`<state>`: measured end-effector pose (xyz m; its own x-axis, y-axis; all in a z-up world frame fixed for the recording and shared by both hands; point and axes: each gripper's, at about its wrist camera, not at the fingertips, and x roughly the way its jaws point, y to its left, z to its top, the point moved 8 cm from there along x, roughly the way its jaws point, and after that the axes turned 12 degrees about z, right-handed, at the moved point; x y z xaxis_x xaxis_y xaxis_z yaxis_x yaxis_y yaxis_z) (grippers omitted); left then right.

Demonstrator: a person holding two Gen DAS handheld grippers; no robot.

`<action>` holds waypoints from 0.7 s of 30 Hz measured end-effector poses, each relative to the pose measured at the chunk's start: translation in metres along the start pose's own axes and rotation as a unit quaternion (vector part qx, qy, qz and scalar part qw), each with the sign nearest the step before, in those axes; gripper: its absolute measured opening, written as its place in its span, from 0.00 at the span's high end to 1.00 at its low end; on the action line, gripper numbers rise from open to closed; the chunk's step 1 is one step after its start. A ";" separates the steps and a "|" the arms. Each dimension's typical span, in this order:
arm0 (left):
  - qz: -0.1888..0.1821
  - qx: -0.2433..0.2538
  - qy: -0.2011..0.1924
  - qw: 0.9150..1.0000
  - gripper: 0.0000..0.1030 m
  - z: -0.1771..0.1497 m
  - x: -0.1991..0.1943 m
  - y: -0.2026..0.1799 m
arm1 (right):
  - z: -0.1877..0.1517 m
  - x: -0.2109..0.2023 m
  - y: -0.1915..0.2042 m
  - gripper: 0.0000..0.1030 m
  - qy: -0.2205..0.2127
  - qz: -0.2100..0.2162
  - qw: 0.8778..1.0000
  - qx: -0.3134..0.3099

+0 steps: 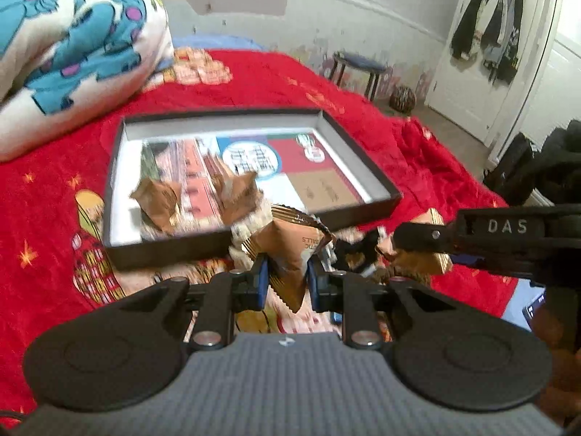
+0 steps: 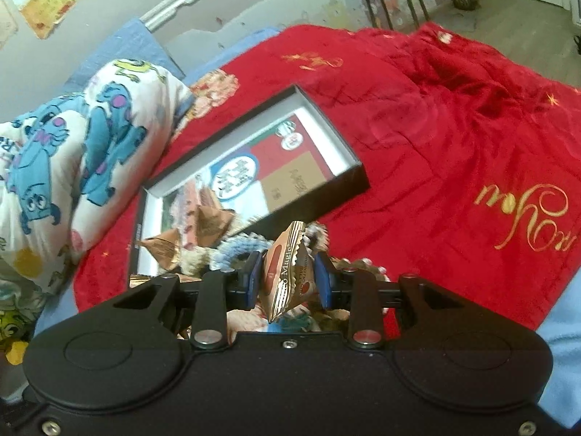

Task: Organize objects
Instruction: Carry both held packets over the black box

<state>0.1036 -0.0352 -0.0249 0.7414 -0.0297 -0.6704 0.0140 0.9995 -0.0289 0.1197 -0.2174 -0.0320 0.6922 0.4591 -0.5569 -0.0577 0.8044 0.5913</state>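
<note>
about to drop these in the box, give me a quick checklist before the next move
1. Left gripper clamped on its brown packet: ok.
2. Right gripper clamped on its gold packet: ok.
3. Black box open, floor space free beside the two packets already inside: ok.
4. Both held packets over the box: not ok, short of the near wall.
5. Grippers clear of each other: cannot tell, they look close.

A shallow box (image 1: 254, 239) is set on the blanket (image 1: 417, 152) spread over the bed. Two packets (image 1: 158, 201) (image 1: 238, 194) are lain inside it, toward its near-left end. A pillow (image 1: 72, 54) is placed left of the box. Behind the bed, a stool (image 1: 359, 63) and a ball (image 1: 402, 99) are found on the floor.
</note>
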 end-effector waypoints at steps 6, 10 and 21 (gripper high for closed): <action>0.008 -0.015 -0.034 0.999 0.75 0.017 -0.004 0.013 | 0.011 -0.005 0.016 0.71 -0.025 0.031 0.999 -0.020; 0.021 -0.026 -0.050 0.998 0.75 0.027 -0.005 0.025 | 0.023 -0.009 0.027 0.71 -0.045 0.053 0.997 -0.036; 0.003 -0.030 -0.084 0.996 0.75 0.039 0.001 0.024 | 0.062 -0.014 0.030 0.71 -0.083 0.080 0.992 -0.048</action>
<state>0.1310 -0.0111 0.0031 0.8428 -0.0159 -0.5380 -0.0278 0.9969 -0.0730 0.1533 -0.2234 0.0296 0.7769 0.5217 -0.3526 -0.2389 0.7623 0.6015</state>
